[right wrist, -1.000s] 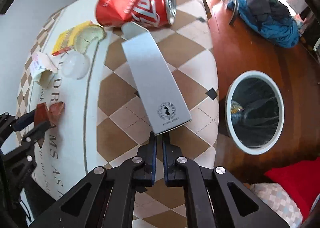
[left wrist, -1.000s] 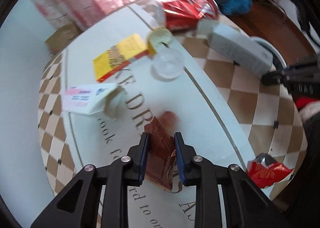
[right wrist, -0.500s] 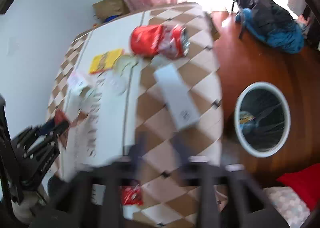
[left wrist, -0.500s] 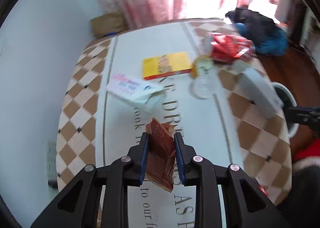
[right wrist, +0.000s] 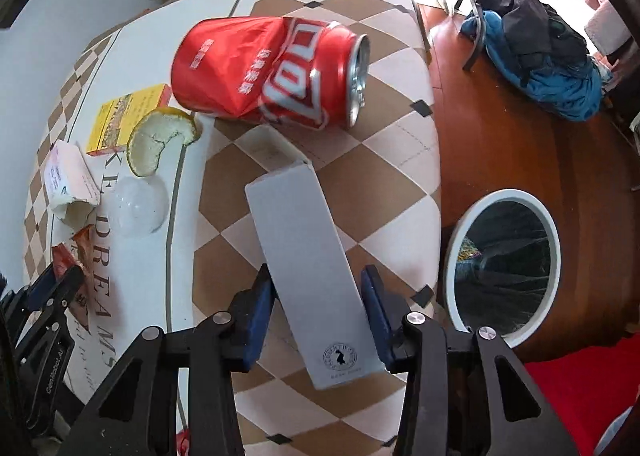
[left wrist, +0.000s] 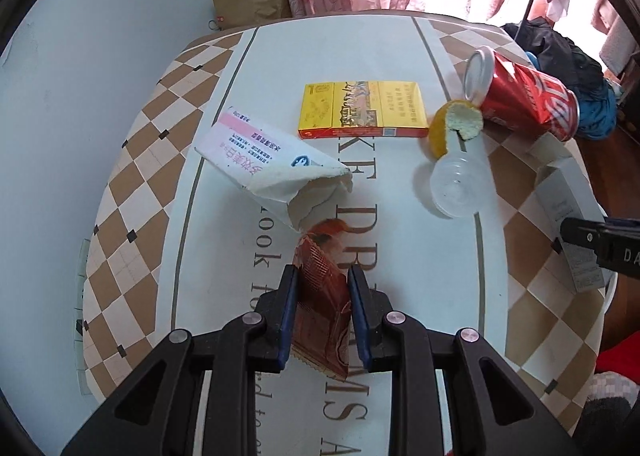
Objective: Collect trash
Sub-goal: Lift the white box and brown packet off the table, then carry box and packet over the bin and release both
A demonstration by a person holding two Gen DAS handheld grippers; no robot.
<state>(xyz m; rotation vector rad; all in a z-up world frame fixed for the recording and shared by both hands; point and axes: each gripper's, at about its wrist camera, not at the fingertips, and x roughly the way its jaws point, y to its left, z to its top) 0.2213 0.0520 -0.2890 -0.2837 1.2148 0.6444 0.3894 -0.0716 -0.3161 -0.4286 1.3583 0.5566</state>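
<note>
- Straddling the grey box (right wrist: 312, 280) on the table (right wrist: 400, 160), the right gripper (right wrist: 318, 298) has opened from its earlier shut state; its jaws sit either side, contact unclear.
- Clamped on the brown wrapper (left wrist: 322, 296), the left gripper (left wrist: 322, 288) still holds it above the table.
- Right of the right gripper stands the white bin (right wrist: 502, 270), dark-lined, with some trash inside.
- Ahead lies the red can (right wrist: 268, 70).

Both tools are showing the same build: matte black plastic arms branching in a Y shape, each joint carrying a round silver screw. The left tongs (left wrist: 322, 306) are wearing dark blue pads (left wrist: 289, 312) on their inner faces; the right tongs (right wrist: 318, 310) are wearing matching blue pads (right wrist: 260, 316). White lettering is running along the black body at 8 o'clock in the right view.
</note>
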